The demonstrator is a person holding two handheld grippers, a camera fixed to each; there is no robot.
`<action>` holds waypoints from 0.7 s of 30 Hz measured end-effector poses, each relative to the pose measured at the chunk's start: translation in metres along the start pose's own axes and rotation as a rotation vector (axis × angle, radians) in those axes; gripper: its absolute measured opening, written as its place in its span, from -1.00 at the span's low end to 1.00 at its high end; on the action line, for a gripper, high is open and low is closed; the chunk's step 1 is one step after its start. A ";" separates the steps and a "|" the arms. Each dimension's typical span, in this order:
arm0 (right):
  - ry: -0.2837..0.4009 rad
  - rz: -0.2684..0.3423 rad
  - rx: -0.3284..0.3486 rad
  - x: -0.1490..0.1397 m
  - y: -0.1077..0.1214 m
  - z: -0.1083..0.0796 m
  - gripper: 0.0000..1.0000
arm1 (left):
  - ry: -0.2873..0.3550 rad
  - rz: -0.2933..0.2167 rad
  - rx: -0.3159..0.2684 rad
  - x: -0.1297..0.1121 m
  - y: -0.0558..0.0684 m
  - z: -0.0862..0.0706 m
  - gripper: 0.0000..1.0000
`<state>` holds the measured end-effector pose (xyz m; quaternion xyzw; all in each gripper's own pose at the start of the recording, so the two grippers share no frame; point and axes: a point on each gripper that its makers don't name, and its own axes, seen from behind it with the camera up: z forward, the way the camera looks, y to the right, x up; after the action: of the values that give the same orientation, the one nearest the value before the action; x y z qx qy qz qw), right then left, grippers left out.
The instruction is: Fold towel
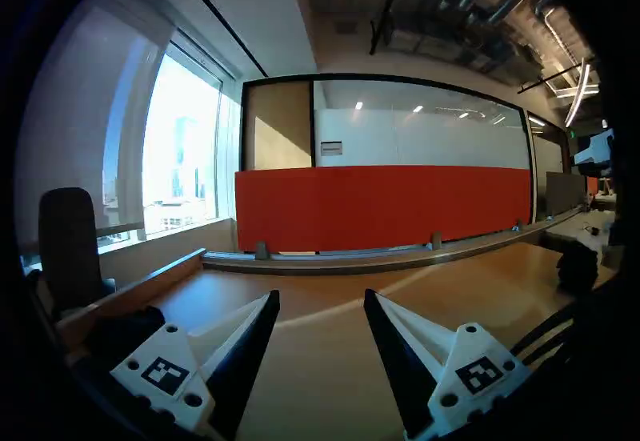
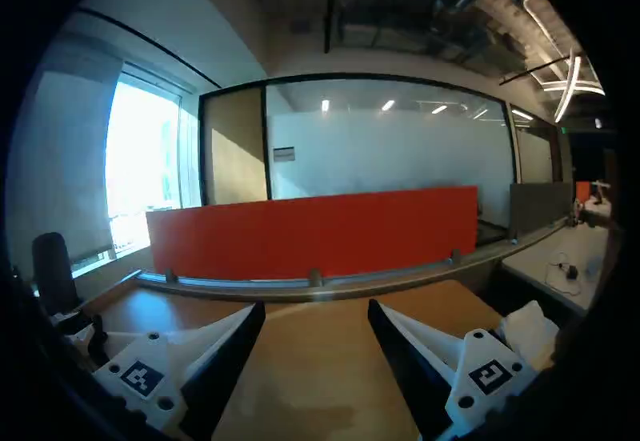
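Observation:
My left gripper (image 1: 320, 297) is open, its two white fingers with black inner faces held level above a wooden desk (image 1: 336, 361), nothing between them. My right gripper (image 2: 316, 306) is also open and empty above the same kind of wooden desk (image 2: 320, 377). In the right gripper view a white crumpled, cloth-like thing (image 2: 532, 330) lies at the desk's right side, just beyond the right finger; I cannot tell if it is the towel. In the left gripper view a dark lump (image 1: 578, 267) sits at the desk's far right edge.
A red divider panel (image 1: 384, 205) (image 2: 320, 229) on a metal rail bounds the desk's far side. A black chair back (image 1: 68, 241) stands left by the bright window (image 1: 180, 153). A white desk with cables (image 2: 568, 265) adjoins on the right.

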<state>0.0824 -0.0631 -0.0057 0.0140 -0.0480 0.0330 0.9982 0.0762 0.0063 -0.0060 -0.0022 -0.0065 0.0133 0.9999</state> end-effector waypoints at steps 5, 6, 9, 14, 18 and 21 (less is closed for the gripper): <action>0.007 -0.006 0.002 -0.011 0.002 0.000 0.99 | 0.007 0.003 0.007 -0.020 -0.001 0.000 0.55; 0.008 -0.009 0.003 -0.014 0.002 0.001 0.99 | 0.009 0.003 0.008 -0.023 -0.001 0.000 0.55; 0.007 -0.019 0.003 -0.021 0.002 0.003 0.99 | 0.015 0.004 0.013 -0.032 -0.003 0.002 0.55; 0.007 -0.021 0.010 -0.032 -0.002 0.007 0.99 | 0.021 0.002 0.020 -0.046 -0.006 0.003 0.55; 0.007 -0.020 0.019 -0.039 -0.006 0.009 0.99 | 0.030 -0.006 0.025 -0.054 -0.009 0.003 0.55; 0.006 -0.025 0.020 -0.046 -0.008 0.010 0.99 | 0.035 -0.005 0.026 -0.059 -0.011 0.003 0.55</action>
<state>0.0360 -0.0743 0.0000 0.0246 -0.0446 0.0210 0.9985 0.0171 -0.0064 -0.0034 0.0104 0.0111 0.0108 0.9998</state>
